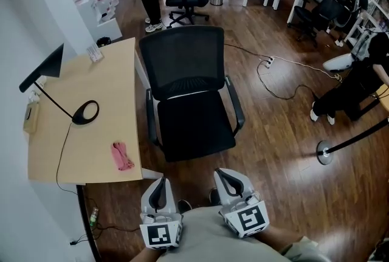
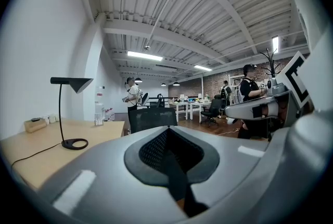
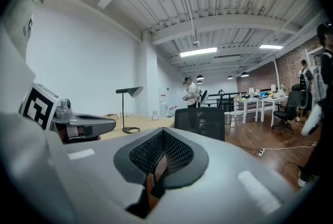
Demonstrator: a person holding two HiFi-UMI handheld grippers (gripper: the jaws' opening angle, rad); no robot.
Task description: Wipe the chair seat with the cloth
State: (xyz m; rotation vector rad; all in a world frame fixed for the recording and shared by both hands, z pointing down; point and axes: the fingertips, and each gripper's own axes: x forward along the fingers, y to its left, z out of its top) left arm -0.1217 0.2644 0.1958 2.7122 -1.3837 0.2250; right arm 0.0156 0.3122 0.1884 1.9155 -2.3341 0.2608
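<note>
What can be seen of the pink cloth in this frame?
The pink cloth is a small, soft-looking piece of fabric, bunched and crumpled into a longish lump rather than spread flat. It lies on the light wooden desk, near the desk's corner closest to the person, on the side toward the black office chair. Only the desk touches it. It shows in the head view alone.

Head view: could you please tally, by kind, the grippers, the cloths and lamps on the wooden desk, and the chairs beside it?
Grippers: 2 (left gripper, right gripper)
Pink cloth: 1
Black desk lamp: 1
Black office chair: 1
Total: 5
</note>
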